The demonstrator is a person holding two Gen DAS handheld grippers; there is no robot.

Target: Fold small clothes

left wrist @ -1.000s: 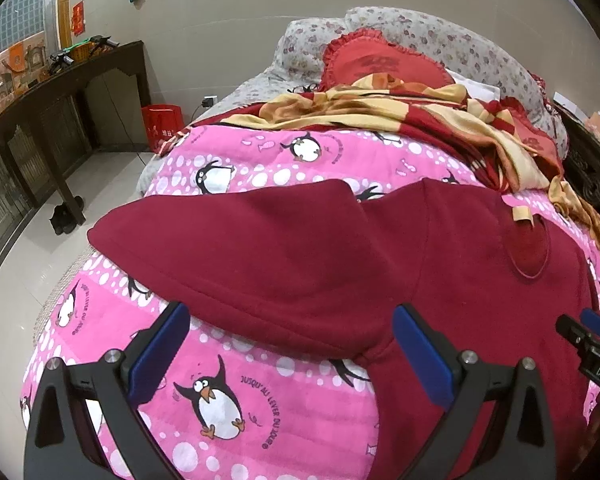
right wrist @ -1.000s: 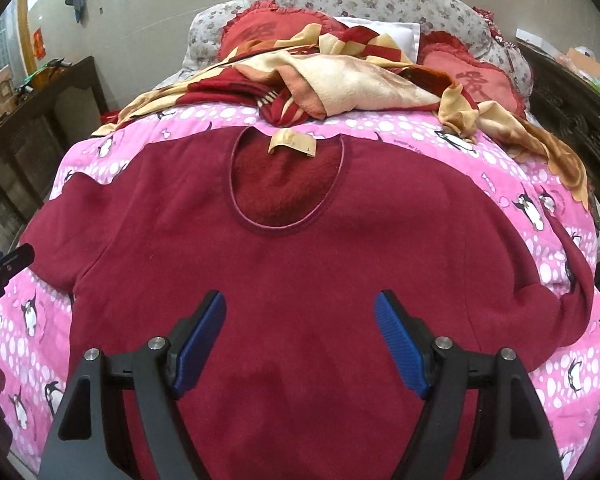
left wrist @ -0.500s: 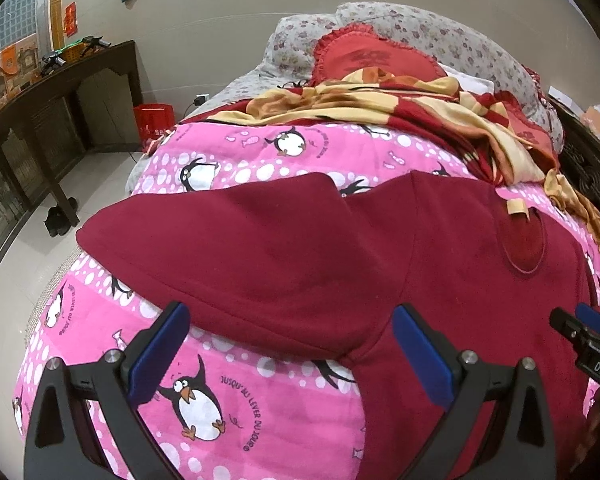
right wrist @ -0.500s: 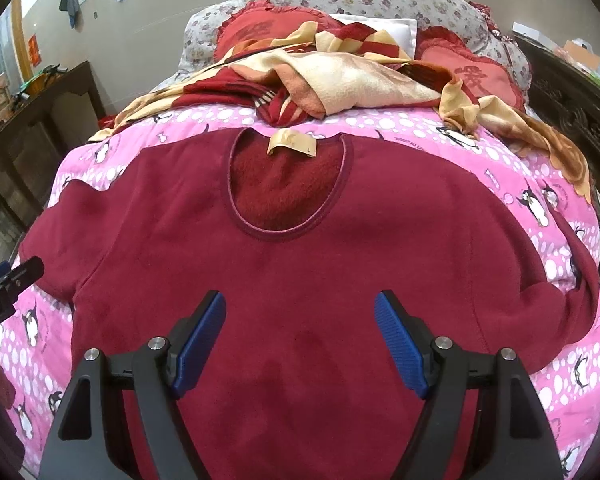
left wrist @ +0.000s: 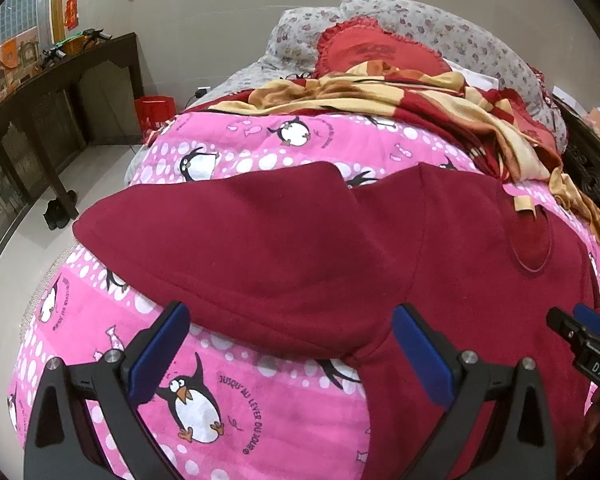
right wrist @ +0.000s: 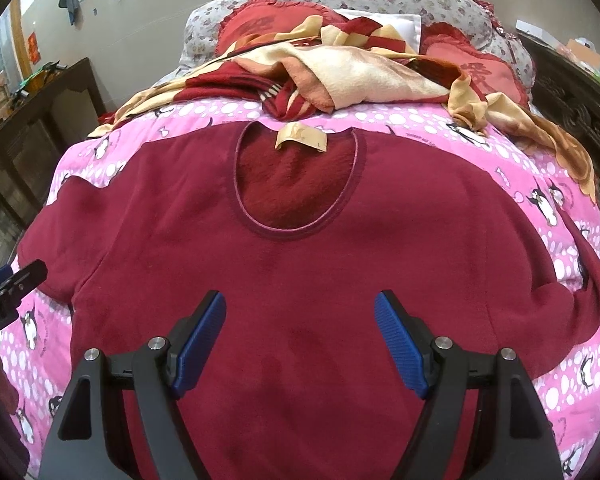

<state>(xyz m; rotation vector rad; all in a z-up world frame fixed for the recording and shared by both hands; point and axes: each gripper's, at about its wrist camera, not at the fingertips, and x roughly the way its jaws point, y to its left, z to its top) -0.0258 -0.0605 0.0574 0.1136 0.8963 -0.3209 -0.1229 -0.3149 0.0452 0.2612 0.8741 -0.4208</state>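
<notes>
Lying flat and face-up on the pink penguin quilt (right wrist: 440,120) is the maroon top (right wrist: 300,248), sleeves spread; both tools are hovering with jaws spread, gripping nothing; the left gripper (left wrist: 290,354) is facing the left sleeve (left wrist: 228,232), so pinching its cuff and carrying it across the chest seems best; only the right gripper (right wrist: 300,334) view is showing the neckline label (right wrist: 300,136) squarely.

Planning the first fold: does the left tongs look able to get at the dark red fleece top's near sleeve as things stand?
Probably yes. The left tongs hang open right by the dark red fleece top's sleeve, which lies flat and uncovered on the pink penguin quilt.
</notes>
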